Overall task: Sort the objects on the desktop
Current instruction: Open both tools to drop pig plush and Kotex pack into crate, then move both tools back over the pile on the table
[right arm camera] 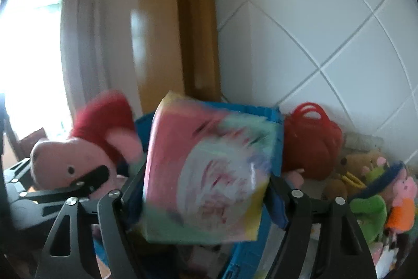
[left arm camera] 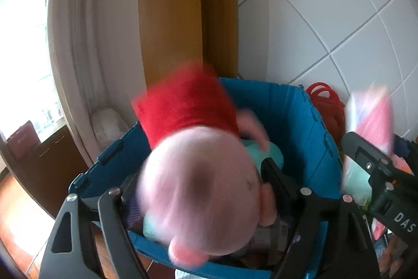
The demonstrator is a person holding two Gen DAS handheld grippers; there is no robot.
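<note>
With my left gripper [left arm camera: 193, 190] spread around the pink plush pig [left arm camera: 198, 195] and my right gripper [right arm camera: 206, 190] spread around the colourful packet [right arm camera: 209, 171], both over the blue bin [left arm camera: 300, 122], more toys [right arm camera: 371, 190] at far right look unsorted.

Plush pig [left arm camera: 198, 190] and packet [right arm camera: 209, 174] block the bin [left arm camera: 287, 106].

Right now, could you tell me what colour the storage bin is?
Blue; the storage bin shows best in the left wrist view.
</note>
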